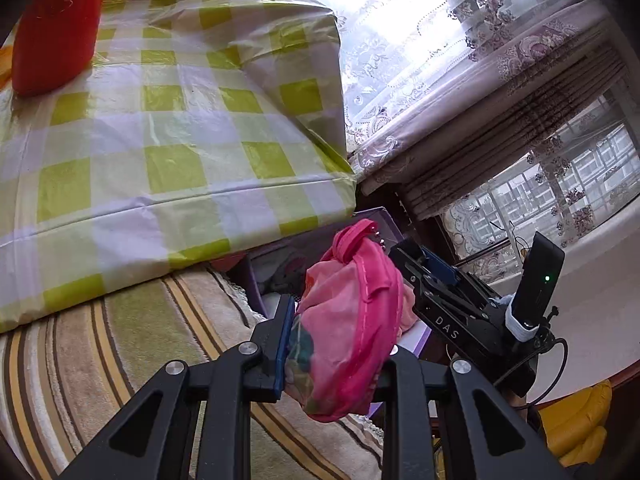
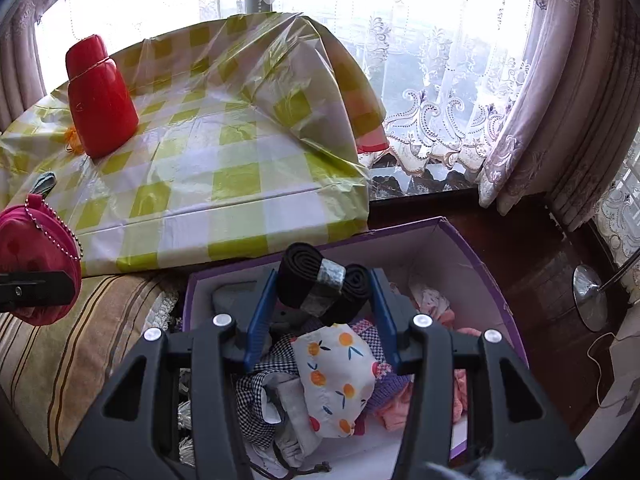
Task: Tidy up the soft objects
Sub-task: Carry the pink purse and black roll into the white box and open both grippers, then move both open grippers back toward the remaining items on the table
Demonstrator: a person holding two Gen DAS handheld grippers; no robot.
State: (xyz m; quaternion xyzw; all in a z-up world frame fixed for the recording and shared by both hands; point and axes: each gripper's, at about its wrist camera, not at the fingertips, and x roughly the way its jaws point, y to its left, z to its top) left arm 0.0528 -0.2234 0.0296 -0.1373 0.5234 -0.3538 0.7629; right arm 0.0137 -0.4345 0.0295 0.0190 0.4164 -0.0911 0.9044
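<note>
My left gripper [image 1: 340, 340] is shut on a pink fabric bundle [image 1: 352, 320] with a small bead chain, held above the striped cover beside the purple box [image 1: 376, 216]. The bundle also shows at the left edge of the right wrist view [image 2: 36, 256]. My right gripper [image 2: 320, 312] is shut on a black rolled fabric with a grey band [image 2: 320, 284], held over the purple box [image 2: 472, 252]. The box holds several soft items, among them an orange-print cloth [image 2: 340, 376]. The right gripper also shows in the left wrist view [image 1: 436, 280].
A table with a green-checked plastic cloth [image 2: 224, 168] stands behind the box, with a red container [image 2: 100, 100] on it. A striped cover [image 2: 60, 352] lies at the left. Lace curtains [image 2: 440, 92] hang behind. A lamp base [image 2: 592, 296] stands at right.
</note>
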